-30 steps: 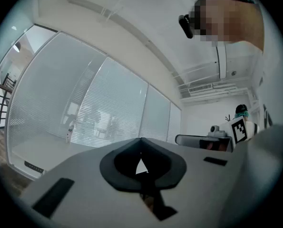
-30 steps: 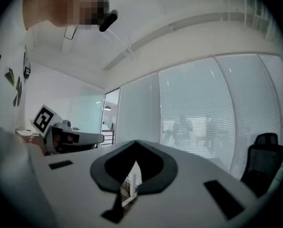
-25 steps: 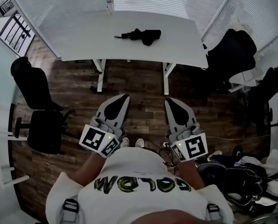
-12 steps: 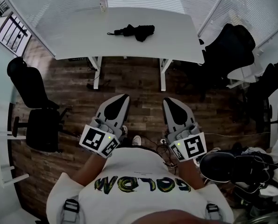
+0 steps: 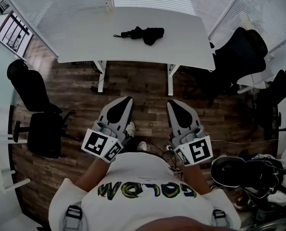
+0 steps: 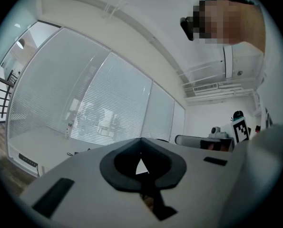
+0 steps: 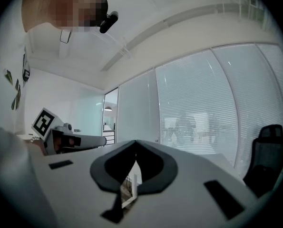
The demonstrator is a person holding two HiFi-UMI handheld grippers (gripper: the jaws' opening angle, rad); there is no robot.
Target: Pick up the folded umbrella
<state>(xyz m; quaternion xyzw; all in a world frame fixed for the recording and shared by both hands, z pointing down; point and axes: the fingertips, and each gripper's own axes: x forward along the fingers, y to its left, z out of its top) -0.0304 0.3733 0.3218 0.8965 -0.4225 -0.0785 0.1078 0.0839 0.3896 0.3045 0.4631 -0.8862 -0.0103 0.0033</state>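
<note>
The folded black umbrella (image 5: pixel 143 33) lies on the white table (image 5: pixel 85 42), towards its far middle, with its thin end pointing left. My two grippers are held side by side in front of the person's body, over the wooden floor and well short of the table. The left gripper (image 5: pixel 125 100) is shut with nothing in it, and its jaws meet at the tip in the left gripper view (image 6: pixel 141 139). The right gripper (image 5: pixel 174 102) is shut and empty too, its jaws closed in the right gripper view (image 7: pixel 135 141). Both point level towards the table.
A black office chair (image 5: pixel 34 93) stands on the floor at the left, and another (image 5: pixel 241 52) at the table's right end. Bags and cables (image 5: pixel 258 172) lie at the lower right. A small bottle (image 5: pixel 108 4) stands at the table's back edge, by the blinds.
The person's feet have shifted in a step and the view has swayed slightly. Both grippers keep their place before the body, still shut. The umbrella has not moved on the table.
</note>
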